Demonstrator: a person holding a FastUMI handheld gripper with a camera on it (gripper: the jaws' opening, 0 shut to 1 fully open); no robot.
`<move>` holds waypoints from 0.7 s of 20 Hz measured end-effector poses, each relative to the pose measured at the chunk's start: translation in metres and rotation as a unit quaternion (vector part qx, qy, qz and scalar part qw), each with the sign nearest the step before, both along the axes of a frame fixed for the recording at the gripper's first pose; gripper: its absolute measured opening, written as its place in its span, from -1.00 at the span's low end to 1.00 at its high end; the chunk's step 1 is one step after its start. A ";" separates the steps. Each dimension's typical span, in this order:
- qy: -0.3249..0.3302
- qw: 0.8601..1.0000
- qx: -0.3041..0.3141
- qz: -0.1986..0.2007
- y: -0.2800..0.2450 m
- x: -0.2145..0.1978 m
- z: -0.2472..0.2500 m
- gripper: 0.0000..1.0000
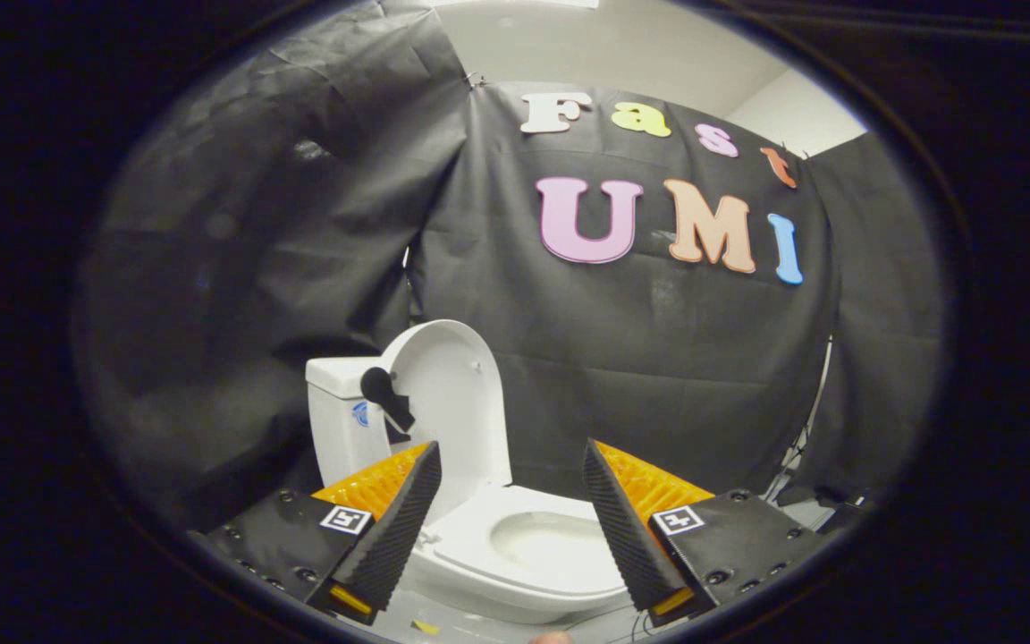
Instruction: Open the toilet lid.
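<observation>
White toilet lid [452, 394] is seen upright against tank [336, 420]; gripper [510, 465] is held wide, empty. Task judged complete; withdrawal is indicated.

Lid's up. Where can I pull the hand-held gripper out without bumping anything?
The hand-held gripper is open, holding nothing. Free: above the seat, right of the raised lid. Crowded: left, where lid, tank and black handle cluster.
</observation>
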State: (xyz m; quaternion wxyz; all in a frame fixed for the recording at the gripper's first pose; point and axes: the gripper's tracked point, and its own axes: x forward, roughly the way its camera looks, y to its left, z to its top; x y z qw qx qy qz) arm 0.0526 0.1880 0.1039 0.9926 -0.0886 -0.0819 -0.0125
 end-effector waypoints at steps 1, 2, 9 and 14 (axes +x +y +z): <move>-0.003 1.000 0.013 0.003 -0.008 -0.003 0.002 0.96; -0.009 1.000 0.023 0.008 -0.014 -0.007 0.007 0.95; -0.028 0.998 0.054 0.007 -0.058 -0.028 0.021 0.95; -0.037 0.998 0.032 0.039 -0.052 -0.037 0.023 0.93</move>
